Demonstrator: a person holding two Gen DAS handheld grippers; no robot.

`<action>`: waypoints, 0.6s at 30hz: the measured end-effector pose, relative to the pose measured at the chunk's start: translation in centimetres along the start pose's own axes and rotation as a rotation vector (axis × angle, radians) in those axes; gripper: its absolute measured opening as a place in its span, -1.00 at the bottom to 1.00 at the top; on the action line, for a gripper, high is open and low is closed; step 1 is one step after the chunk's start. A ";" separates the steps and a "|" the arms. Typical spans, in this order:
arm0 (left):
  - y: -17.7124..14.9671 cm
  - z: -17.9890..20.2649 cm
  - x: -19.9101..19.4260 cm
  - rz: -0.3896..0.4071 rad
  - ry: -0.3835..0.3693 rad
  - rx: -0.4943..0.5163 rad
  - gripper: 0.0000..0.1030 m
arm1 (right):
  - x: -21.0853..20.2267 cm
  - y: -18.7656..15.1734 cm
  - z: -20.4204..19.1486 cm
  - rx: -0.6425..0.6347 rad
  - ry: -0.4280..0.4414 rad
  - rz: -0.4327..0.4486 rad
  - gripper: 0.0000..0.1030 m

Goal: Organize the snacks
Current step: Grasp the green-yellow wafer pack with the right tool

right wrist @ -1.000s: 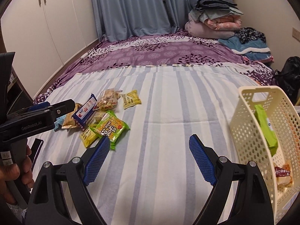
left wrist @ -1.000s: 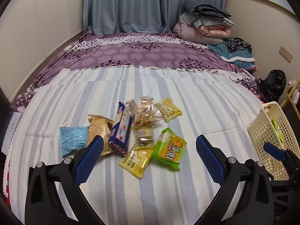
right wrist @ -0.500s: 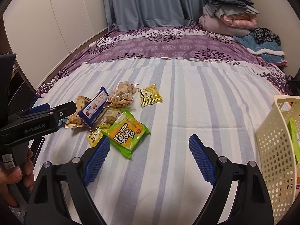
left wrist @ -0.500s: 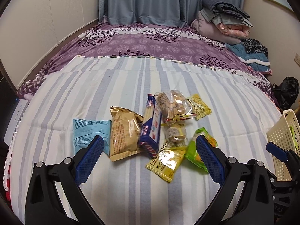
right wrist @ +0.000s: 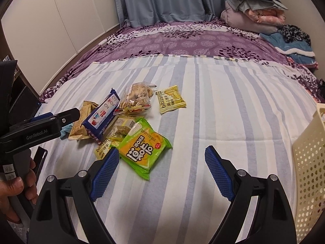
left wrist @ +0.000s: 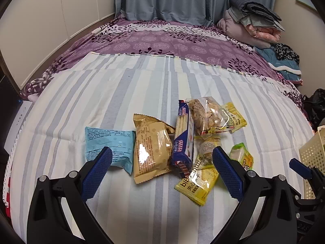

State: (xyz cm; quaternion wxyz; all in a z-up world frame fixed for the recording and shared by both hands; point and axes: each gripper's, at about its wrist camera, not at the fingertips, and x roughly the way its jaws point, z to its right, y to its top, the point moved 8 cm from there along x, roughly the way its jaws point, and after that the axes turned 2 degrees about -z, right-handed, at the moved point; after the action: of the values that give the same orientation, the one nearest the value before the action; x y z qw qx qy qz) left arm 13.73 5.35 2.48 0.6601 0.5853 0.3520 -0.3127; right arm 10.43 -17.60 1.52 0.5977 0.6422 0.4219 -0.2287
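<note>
While both tools stand wide and empty, the left gripper frames the tan packet; the green packet lies ahead-left of the right gripper, bare striped sheet ahead, basket at right.

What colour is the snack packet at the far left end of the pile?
Light blue packet with small dark print, clearest in the left wrist view.
</note>
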 end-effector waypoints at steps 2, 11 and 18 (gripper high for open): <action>0.1 -0.4 0.3 -0.003 0.004 -0.007 0.94 | 0.5 -0.3 -0.2 0.020 0.055 -0.008 0.66; 0.4 -2.4 1.2 -0.013 0.025 -0.044 0.94 | 4.1 -1.4 -2.0 0.017 0.147 -0.073 0.66; 0.6 -4.5 1.7 -0.019 0.038 -0.087 0.94 | 7.1 -0.7 -2.6 -0.004 0.133 -0.100 0.68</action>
State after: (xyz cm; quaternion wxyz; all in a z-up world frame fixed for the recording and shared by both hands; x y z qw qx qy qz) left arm 14.72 9.93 1.14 0.6750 0.5588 0.3831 -0.2921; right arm 13.12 -13.20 -4.10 0.5574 0.6329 0.4928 -0.2141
